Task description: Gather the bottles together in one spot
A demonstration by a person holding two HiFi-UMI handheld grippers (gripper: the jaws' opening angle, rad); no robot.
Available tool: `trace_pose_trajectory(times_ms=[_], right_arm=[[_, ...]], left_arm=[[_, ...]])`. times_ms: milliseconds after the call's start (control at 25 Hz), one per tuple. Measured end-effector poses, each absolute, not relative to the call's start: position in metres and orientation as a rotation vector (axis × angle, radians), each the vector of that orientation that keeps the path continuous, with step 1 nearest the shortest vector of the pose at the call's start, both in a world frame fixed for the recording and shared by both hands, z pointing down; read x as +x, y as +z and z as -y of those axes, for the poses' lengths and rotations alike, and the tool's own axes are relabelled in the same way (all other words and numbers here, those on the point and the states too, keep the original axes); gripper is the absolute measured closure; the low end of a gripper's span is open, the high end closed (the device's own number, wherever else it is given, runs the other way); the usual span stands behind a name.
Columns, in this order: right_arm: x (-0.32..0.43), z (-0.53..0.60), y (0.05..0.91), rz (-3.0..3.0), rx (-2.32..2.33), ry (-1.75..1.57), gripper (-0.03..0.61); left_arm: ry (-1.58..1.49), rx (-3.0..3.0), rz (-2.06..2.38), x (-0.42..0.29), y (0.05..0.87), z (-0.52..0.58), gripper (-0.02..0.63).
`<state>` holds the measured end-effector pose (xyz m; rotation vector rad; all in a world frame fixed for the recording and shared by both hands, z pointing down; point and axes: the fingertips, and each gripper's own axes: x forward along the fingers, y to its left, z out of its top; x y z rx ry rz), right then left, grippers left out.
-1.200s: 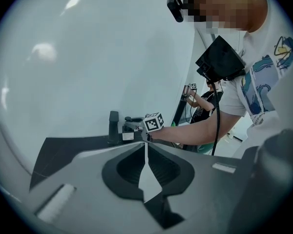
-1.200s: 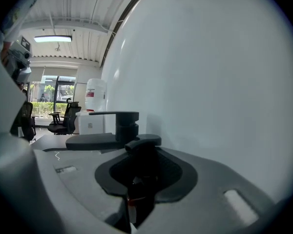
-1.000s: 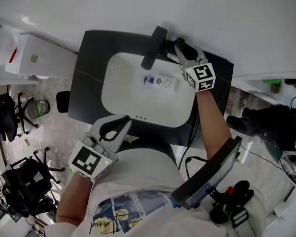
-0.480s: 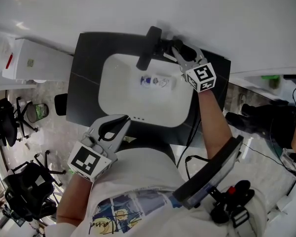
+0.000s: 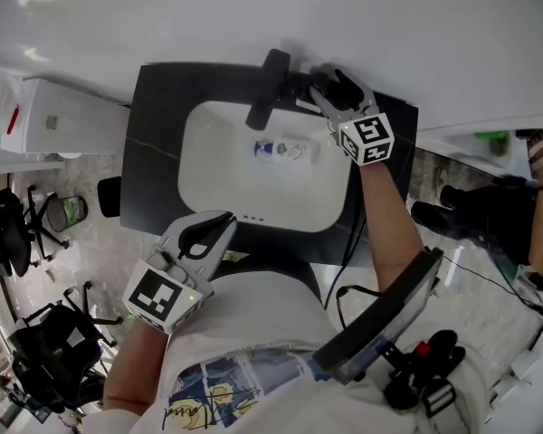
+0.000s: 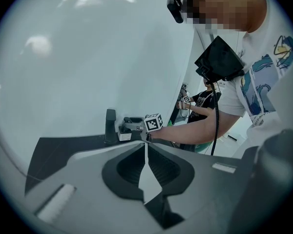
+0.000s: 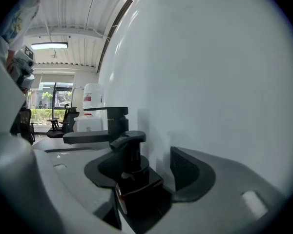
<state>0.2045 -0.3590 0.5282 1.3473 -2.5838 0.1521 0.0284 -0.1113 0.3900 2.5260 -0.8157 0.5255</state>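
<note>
Now the right tongs (image 5: 324,81), just opening, are straddling the pump bottle (image 7: 134,174) at the basin's (image 5: 217,179) one o'clock; a snagging withdrawal is risking toppling it, while the left tongs (image 6: 145,152) are sitting closed.

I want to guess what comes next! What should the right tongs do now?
Probably back straight off the pump bottle: the right tongs have just been opening, it stands between them by the tap, and a clear bottle lies in the sink.
</note>
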Motion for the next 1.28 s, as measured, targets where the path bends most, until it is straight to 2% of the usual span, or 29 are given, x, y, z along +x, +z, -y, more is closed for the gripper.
trace_pose_trajectory(times_ms=[240,560,720,1280], right_arm=[[0.206,0.355,0.524,2.508,1.513,0.031,0.285],[0.204,0.356,0.527,2.55,1.525,0.141,0.281],[0.201,0.356,0.532,2.602,1.514,0.276,0.255],[0.191,0.316,0.521,2.489,1.51,0.186,0.255]], left_arm=[[0.538,2.506,0.818,0.022,0.392,0.113,0.594],[0.547,2.506,0.81,0.015,0.394,0.105,0.594],[0.549,2.497,0.817,0.009,0.395,0.101,0.594],[0.474,2.507,0.814,0.001,0.388,0.091,0.594]])
